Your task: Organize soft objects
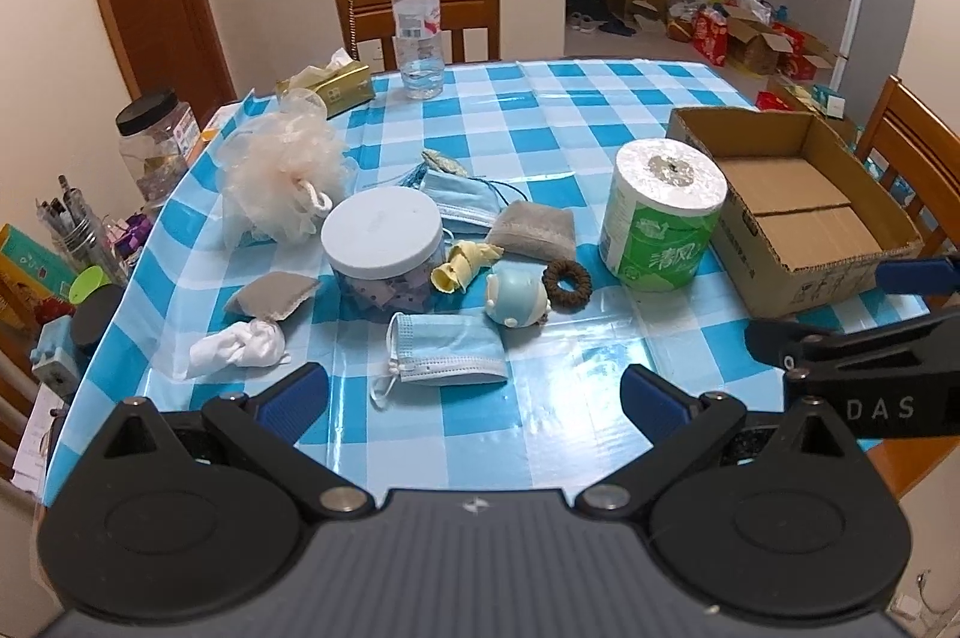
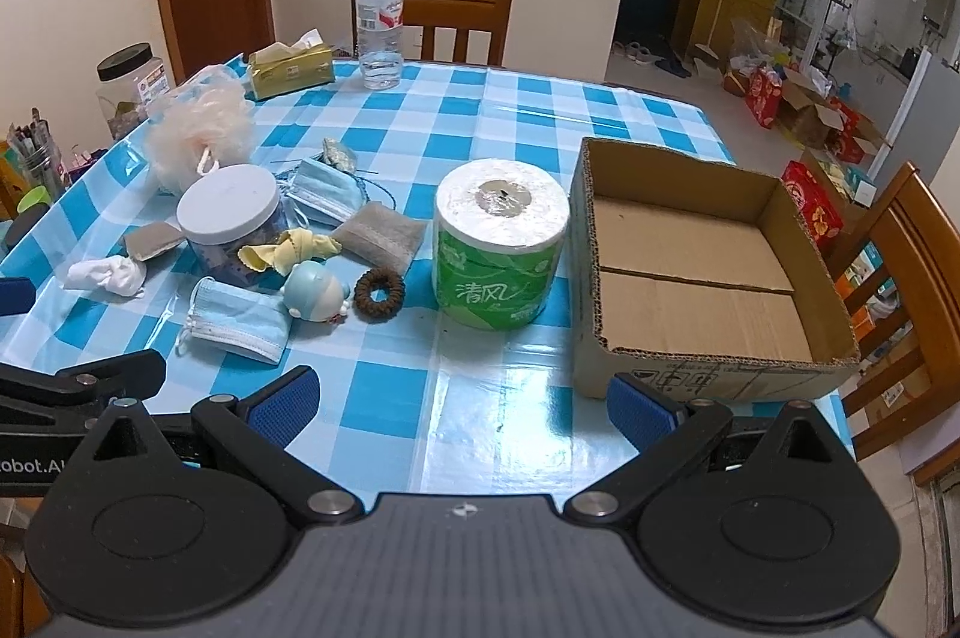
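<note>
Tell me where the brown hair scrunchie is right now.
In both views the brown hair scrunchie lies flat on the tablecloth, between the round blue toy on its left and the green-wrapped toilet paper roll on its right.

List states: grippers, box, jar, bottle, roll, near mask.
left gripper: open, holds nothing
right gripper: open, holds nothing
cardboard box: open-topped, empty
white-lidded jar: lid on
water bottle: upright, capped
toilet roll: standing on end, wrapped
near face mask: flat on table
</note>
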A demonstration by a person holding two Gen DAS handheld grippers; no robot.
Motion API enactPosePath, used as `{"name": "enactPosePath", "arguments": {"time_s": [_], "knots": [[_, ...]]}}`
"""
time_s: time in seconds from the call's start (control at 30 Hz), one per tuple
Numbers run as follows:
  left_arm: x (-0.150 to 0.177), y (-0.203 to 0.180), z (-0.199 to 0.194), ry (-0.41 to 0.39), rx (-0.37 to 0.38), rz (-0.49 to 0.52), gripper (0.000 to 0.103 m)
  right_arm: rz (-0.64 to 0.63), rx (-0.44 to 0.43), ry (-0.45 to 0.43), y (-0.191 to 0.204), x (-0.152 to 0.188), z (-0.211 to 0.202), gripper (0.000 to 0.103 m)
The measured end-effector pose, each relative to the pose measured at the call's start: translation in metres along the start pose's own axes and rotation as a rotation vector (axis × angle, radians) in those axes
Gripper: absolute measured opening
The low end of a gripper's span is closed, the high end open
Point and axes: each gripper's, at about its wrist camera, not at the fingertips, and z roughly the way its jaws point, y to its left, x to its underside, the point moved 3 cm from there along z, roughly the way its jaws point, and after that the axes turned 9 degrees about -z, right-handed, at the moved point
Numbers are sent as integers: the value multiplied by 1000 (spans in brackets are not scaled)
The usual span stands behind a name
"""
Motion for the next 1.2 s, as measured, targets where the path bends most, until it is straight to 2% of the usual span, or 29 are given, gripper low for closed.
{"name": "enactPosePath", "arguments": {"time_s": [0.53, 0.83, 1.2], "knots": [[2, 33, 25, -14, 32, 12, 102, -51, -46, 20, 28, -10, 28, 103], [2, 66, 52, 14, 73, -46, 102, -78, -83, 24, 53, -22, 56, 103], [-3, 105, 82, 22, -6, -19, 102, -124, -159, 63, 84, -32, 102, 103]]}}
